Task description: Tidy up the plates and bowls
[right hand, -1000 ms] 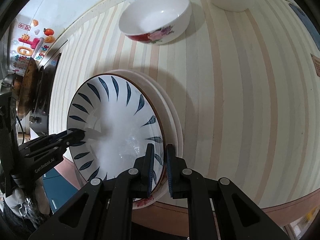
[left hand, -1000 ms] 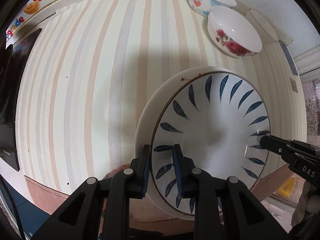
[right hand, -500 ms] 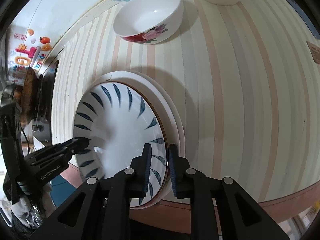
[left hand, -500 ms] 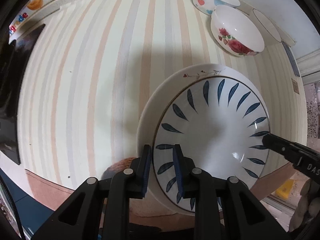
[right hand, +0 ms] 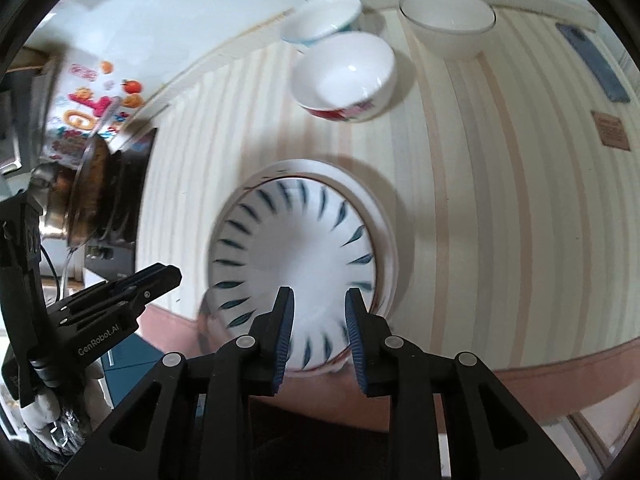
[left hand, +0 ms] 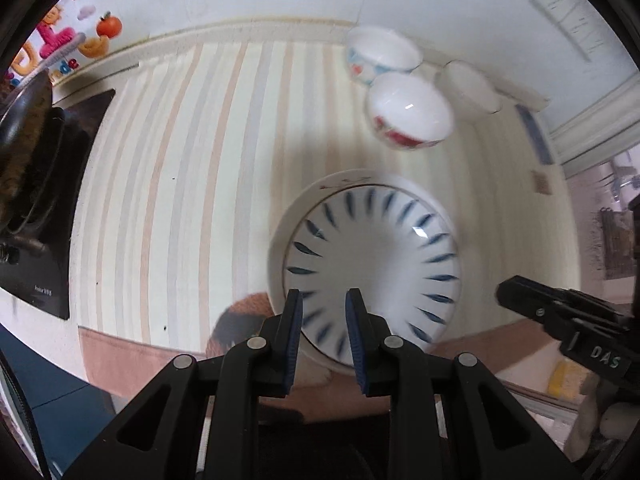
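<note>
Blue-leaf plate [left hand: 372,276] lies flat on white plate [left hand: 280,236] at table edge [left hand: 132,354], left gripper [left hand: 324,316] and right gripper [right hand: 320,312] both spread apart, empty.

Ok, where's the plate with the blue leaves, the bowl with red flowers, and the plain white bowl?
blue-leaf plate [left hand: 372,256], left wrist view, its white middle.
red-flower bowl [right hand: 344,76], right wrist view, its inside.
plain white bowl [right hand: 448,20], right wrist view, its inside.

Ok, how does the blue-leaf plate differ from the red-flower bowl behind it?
The blue-leaf plate is wide and shallow; the red-flower bowl is narrower and deep. The plate sits stacked on a white plate at the counter's near edge; the bowl stands alone on the striped cloth, farther back. Both are white inside and upright.
</note>
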Demonstrator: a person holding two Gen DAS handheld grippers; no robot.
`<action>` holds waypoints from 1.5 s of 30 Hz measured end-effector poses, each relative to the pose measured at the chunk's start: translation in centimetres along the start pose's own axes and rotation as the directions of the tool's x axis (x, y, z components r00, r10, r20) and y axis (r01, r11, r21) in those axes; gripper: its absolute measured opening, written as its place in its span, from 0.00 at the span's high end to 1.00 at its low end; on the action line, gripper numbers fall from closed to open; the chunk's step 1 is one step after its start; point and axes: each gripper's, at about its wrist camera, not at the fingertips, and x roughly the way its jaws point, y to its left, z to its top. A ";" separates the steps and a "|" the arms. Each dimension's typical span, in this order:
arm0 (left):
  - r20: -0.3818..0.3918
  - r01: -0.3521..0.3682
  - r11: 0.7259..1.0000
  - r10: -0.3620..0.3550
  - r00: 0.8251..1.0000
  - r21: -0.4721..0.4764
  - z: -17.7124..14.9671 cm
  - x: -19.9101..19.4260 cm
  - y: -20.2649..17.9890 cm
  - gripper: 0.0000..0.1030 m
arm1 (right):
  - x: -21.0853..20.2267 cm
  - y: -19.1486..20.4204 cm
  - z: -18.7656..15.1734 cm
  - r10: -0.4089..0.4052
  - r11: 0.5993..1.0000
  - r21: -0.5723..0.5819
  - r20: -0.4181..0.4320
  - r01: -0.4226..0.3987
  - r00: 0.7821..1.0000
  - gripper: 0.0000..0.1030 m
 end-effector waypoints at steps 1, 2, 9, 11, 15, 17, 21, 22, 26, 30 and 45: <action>0.008 0.000 1.000 0.000 1.000 0.000 -0.2 -0.9 -0.3 0.80 | -0.9 0.1 -0.5 0.006 1.000 -0.009 0.008 -0.006 1.000 0.71; 0.016 0.018 1.000 -0.018 1.000 0.002 -0.9 -2.2 -0.5 0.80 | -1.8 0.5 -0.9 0.008 1.000 -0.017 0.017 -0.007 1.000 0.71; 0.048 0.036 0.999 -0.037 0.998 0.018 -3.5 -6.8 -2.0 0.80 | -8.3 3.3 -3.8 -0.016 0.993 -0.116 0.087 0.026 0.996 0.53; 0.054 0.033 0.999 -0.034 0.998 0.015 -4.0 -7.5 -2.1 0.77 | -9.4 3.7 -4.5 -0.021 0.992 -0.125 0.092 0.033 0.996 0.44; 0.074 0.036 0.999 -0.037 0.997 0.012 -4.4 -8.5 -1.8 0.76 | -10.9 4.4 -5.5 -0.031 0.991 -0.129 0.102 0.044 0.994 0.38; 0.082 0.046 0.999 -0.047 0.996 0.018 -4.4 -8.8 -1.6 0.76 | -11.2 4.8 -5.9 -0.028 0.992 -0.119 0.100 0.040 0.995 0.37; 0.084 0.072 0.997 -0.075 0.994 0.039 -3.4 -8.6 -0.9 0.76 | -11.0 5.5 -6.1 -0.038 0.995 -0.088 0.103 0.047 0.994 0.36; 0.078 0.087 0.995 -0.090 0.993 0.040 -3.0 -8.4 -0.7 0.76 | -10.8 5.5 -5.8 -0.042 0.996 -0.072 0.102 0.049 0.994 0.36; 0.077 0.132 0.990 -0.136 0.988 0.049 -0.3 -6.7 -0.1 0.75 | -9.9 4.9 -4.5 -0.052 0.999 0.016 0.100 0.051 0.994 0.33; 0.101 0.150 0.988 -0.154 0.983 0.043 3.2 -4.2 0.4 0.75 | -8.1 3.8 -1.5 -0.089 0.994 0.076 0.140 0.079 0.986 0.31; -0.056 0.214 0.972 -0.220 0.974 -0.102 16.5 13.3 -2.8 0.76 | 5.0 -8.0 14.8 0.000 0.954 0.298 0.062 -0.019 0.998 0.31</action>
